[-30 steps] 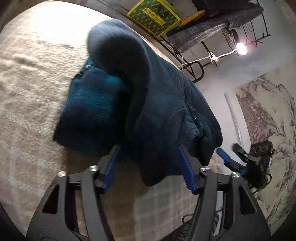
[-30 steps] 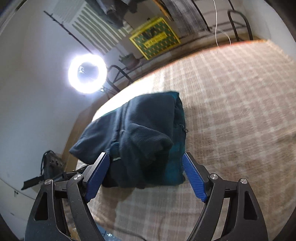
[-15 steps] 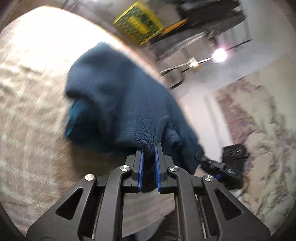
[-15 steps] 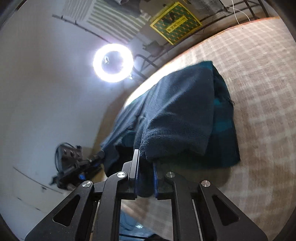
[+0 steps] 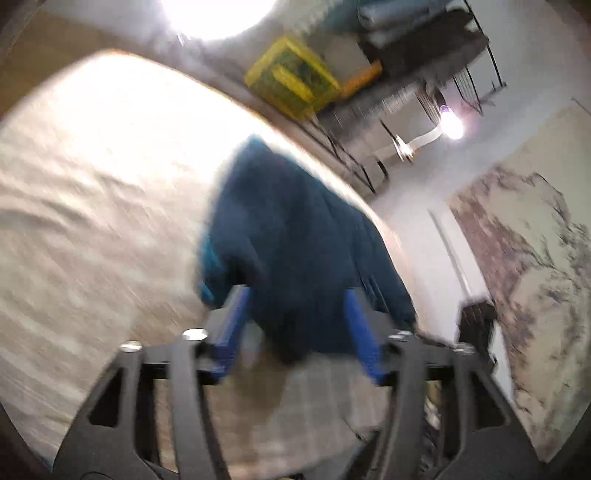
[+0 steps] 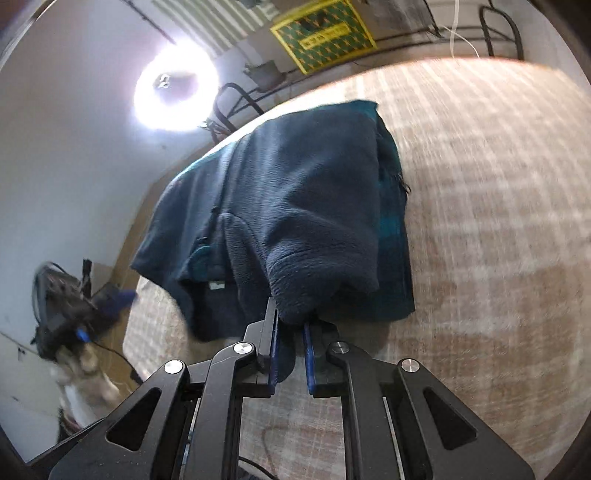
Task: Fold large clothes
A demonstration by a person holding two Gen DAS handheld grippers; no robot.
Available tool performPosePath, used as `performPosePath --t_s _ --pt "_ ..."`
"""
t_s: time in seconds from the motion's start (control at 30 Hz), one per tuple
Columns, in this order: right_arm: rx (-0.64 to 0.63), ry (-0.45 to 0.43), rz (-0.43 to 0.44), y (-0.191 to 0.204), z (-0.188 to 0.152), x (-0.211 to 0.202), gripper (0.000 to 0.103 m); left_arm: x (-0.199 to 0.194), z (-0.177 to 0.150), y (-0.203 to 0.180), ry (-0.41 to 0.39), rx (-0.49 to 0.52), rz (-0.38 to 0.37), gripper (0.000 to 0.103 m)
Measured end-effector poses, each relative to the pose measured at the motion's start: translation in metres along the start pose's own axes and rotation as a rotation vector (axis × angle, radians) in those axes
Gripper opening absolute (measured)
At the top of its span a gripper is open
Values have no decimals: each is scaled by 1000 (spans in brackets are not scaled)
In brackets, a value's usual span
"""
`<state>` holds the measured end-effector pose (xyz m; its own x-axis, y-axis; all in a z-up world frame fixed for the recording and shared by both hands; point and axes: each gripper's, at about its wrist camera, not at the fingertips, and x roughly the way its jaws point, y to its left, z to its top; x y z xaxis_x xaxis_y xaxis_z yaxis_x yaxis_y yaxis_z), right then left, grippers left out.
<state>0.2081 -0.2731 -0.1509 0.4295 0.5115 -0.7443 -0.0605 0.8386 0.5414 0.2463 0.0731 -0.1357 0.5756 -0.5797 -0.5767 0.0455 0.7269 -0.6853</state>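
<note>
A dark blue fleece jacket (image 6: 295, 206) lies partly folded on a beige checked bed cover (image 6: 480, 221). My right gripper (image 6: 291, 354) is shut on the jacket's near edge, a thick roll of fleece pinched between its blue pads. In the blurred left wrist view the jacket (image 5: 295, 251) lies ahead, and my left gripper (image 5: 295, 328) is open with the near hem between its spread blue fingers (image 5: 232, 325), not pinched. The left gripper also shows at the left of the right wrist view (image 6: 114, 299).
A ring light (image 6: 173, 96) glares beyond the bed's far edge. A yellow-green panel (image 6: 325, 33) and a metal rack (image 5: 424, 74) stand against the wall. The bed edge (image 6: 147, 280) drops off at the left. Marble-patterned floor (image 5: 535, 258) lies to the right in the left wrist view.
My left gripper, shut on the fleece half a second ago, has opened and let it go. My right gripper stays shut on the jacket edge. Both views have shifted with motion blur.
</note>
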Motion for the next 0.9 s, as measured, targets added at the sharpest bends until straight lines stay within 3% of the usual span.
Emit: performPosePath --t_s 0.1,0.2,0.23,0.27,0.3,0.4,0.53,0.6,0.7,0.8,0.87,0.9 --pt "-20 6 -17 5 -2 -1 10 1 26 25 -45 -77 60 67" --pt "8 5 0 4 1 4 10 35 47 58 31 -166 35 66" --pt "12 4 3 2 1 8 10 49 47 65 68 -212 -31 59" --pt "17 3 10 2 1 6 10 58 45 68 102 -217 -78 16" --pt "20 2 16 1 5 8 10 64 45 65 121 -212 -87 3" --pt "31 -10 51 2 6 -4 10 68 30 59 137 -226 -183 4" --pt "25 -28 77 0 2 -14 9 82 2 72 183 -199 -81 4" --pt "24 -8 48 -4 -3 -3 9 85 1 75 178 -211 -86 5" --pt "22 51 -21 -12 -10 20 9 78 10 60 158 -93 15 5" --pt "31 55 26 -14 -11 15 12 61 23 49 155 -27 36 6" --pt "-12 34 57 -10 -7 -3 16 52 31 45 155 -18 18 17" --pt "-38 32 65 -10 -8 -12 16 46 36 43 143 -14 8 32"
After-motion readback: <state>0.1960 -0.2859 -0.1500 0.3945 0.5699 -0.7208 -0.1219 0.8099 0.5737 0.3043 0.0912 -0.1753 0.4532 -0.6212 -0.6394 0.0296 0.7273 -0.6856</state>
